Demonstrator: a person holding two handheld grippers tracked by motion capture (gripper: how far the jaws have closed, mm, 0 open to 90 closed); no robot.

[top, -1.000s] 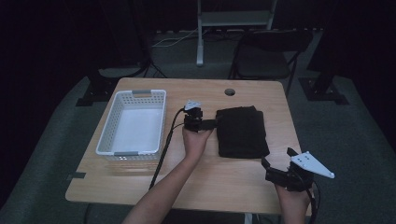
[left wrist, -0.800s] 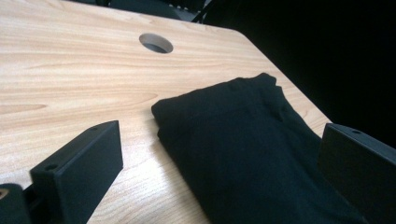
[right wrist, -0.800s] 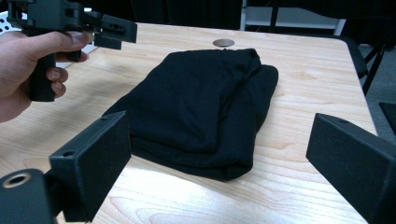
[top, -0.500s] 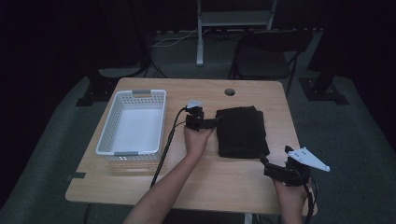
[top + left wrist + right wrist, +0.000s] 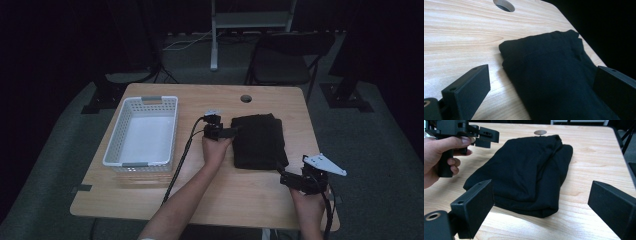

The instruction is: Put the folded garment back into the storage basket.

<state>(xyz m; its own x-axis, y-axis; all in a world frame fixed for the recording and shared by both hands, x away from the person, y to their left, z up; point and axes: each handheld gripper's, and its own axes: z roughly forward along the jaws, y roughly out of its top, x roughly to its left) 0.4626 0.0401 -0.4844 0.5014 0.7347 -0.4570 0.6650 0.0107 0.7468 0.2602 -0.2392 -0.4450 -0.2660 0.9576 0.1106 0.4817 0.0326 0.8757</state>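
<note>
A folded black garment (image 5: 259, 141) lies on the wooden table (image 5: 165, 195), right of centre. My left gripper (image 5: 231, 131) is open at the garment's left edge, its jaws pointing right; in the left gripper view the cloth (image 5: 559, 82) lies between the two jaws. My right gripper (image 5: 283, 176) is open just off the garment's near right corner, jaws pointing toward it. In the right gripper view the garment (image 5: 526, 170) spreads ahead of the wide-apart jaws, with the left gripper (image 5: 487, 138) and the hand holding it at the upper left.
A white plastic basket (image 5: 144, 131) stands empty on the table's left side. A round cable hole (image 5: 245, 98) sits near the far edge. A black chair (image 5: 280, 65) and stand legs lie beyond the table. A cable (image 5: 181, 160) trails from the left gripper.
My right gripper has moved a little forward and left toward the garment's near corner. The left gripper and the garment have stayed put.
</note>
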